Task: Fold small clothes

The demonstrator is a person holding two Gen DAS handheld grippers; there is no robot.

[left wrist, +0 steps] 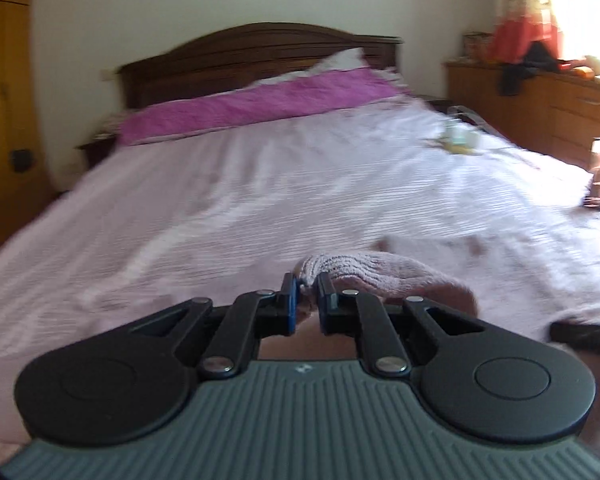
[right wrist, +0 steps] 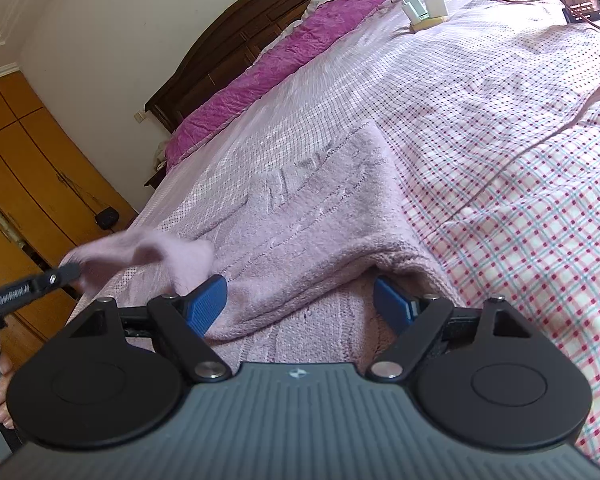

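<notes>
A pale pink knitted garment (right wrist: 300, 220) lies spread on the bed, its near hem folded back toward me. My right gripper (right wrist: 302, 304) stands open over that hem; the blue pads (right wrist: 208, 304) sit wide apart with the folded fabric between them. My left gripper (left wrist: 306, 292) is shut on a bunched edge of the pink garment (left wrist: 380, 272), pinched between its blue pads and lifted off the sheet. In the right wrist view the left gripper (right wrist: 70, 270) shows at the left, pulling up a blurred pink corner.
The bed carries a lilac dotted sheet (right wrist: 480, 60), a red-and-teal checked blanket (right wrist: 540, 240) on the right and a magenta pillow (left wrist: 252, 108) by the dark headboard. White chargers with cables (right wrist: 424, 10) lie far back. A wooden wardrobe (right wrist: 40, 168) stands left, a dresser (left wrist: 540, 104) right.
</notes>
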